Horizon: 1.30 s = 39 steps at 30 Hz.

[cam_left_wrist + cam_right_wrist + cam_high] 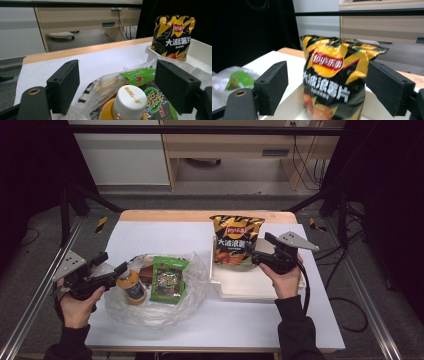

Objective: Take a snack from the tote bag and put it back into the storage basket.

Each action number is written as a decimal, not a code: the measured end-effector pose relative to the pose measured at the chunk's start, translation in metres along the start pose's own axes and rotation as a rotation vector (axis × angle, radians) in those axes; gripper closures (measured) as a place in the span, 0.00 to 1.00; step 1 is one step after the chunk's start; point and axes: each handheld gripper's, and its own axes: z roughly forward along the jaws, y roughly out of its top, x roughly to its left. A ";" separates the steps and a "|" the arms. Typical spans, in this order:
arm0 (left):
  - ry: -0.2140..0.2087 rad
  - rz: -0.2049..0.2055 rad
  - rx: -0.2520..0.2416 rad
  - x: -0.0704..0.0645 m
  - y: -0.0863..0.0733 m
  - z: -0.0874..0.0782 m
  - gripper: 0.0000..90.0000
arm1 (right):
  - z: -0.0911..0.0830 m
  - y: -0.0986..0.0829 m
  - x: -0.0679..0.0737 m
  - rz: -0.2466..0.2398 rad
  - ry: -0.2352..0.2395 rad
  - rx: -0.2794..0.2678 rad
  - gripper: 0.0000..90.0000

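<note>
A black and yellow chips bag (236, 240) stands upright at the far end of a white tray (250, 284). My right gripper (252, 255) is open just in front of it. In the right gripper view the chips bag (334, 75) sits between the spread jaws of that gripper (327, 86), unpinched. On the left, my left gripper (114, 271) is open beside an orange bottle (132, 287) with a white cap. The bottle's cap (132, 100) lies between the left gripper's (120, 83) jaws. A green snack packet (169, 279) leans next to the bottle.
The bottle and green packet (150, 96) rest on a crumpled clear plastic bag (155, 307) on the white table sheet (160, 237). The tray (200, 51) stands right of the bag. A wooden table edge (200, 215) runs along the back, with metal rails at both sides.
</note>
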 end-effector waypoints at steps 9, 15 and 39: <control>-0.008 -0.003 -0.003 0.000 0.000 -0.001 0.22 | -0.022 -0.013 0.020 -0.014 0.062 -0.019 0.26; -0.008 -0.002 -0.003 0.000 0.000 -0.001 0.22 | -0.021 -0.020 0.040 -0.038 0.119 -0.008 0.28; 0.005 -0.021 -0.012 0.007 0.000 -0.005 0.23 | 0.040 -0.018 0.138 -0.113 0.301 0.076 0.51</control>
